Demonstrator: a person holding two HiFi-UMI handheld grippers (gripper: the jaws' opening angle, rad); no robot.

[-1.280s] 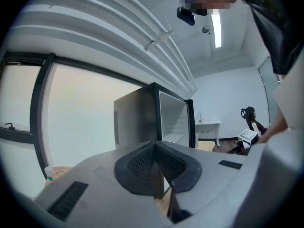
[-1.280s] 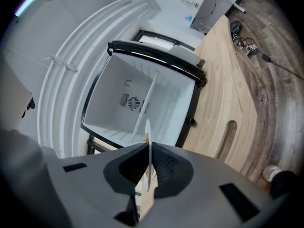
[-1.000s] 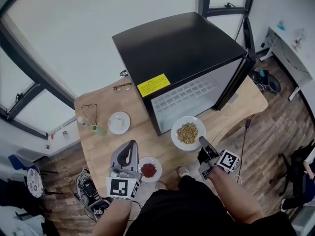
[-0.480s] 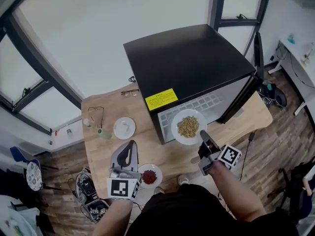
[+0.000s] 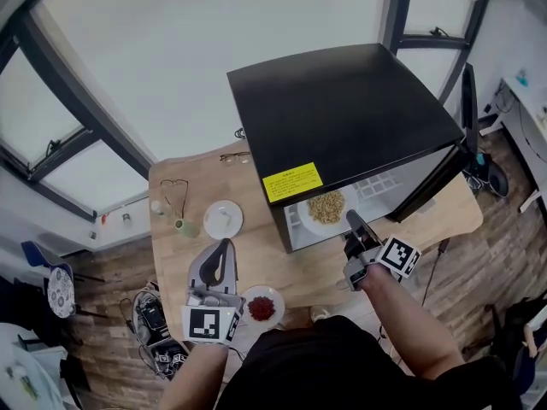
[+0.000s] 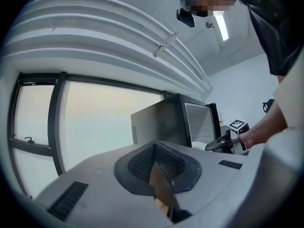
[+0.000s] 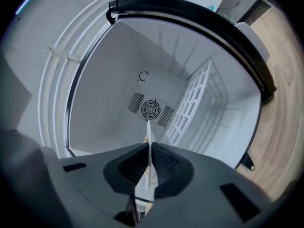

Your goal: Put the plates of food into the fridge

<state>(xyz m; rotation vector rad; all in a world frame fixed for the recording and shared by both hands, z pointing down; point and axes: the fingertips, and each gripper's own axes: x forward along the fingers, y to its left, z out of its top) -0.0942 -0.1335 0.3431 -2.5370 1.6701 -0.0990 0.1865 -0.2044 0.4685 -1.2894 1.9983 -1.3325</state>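
Note:
A black mini fridge (image 5: 342,109) stands on the wooden table (image 5: 316,267) with its door (image 5: 432,190) swung open to the right. My right gripper (image 5: 352,220) is shut on the rim of a white plate of brown food (image 5: 326,207), which is at the fridge's opening under the top edge. In the right gripper view the plate (image 7: 147,129) is edge-on between the jaws of the right gripper (image 7: 148,151), with the white fridge interior ahead. My left gripper (image 5: 224,246) hangs shut and empty above the table. A plate of red food (image 5: 261,307) lies beside it.
A small white saucer (image 5: 223,219), a green bottle (image 5: 184,226) and two pairs of glasses (image 5: 174,186) lie on the table left of the fridge. Inside the fridge are a wire shelf (image 7: 190,103) and a round fan grille (image 7: 150,109). Cables lie on the wooden floor.
My right gripper has carried the plate of brown food forward from in front of the fridge to its opening. The left gripper has shifted only slightly; the red plate has stayed put.

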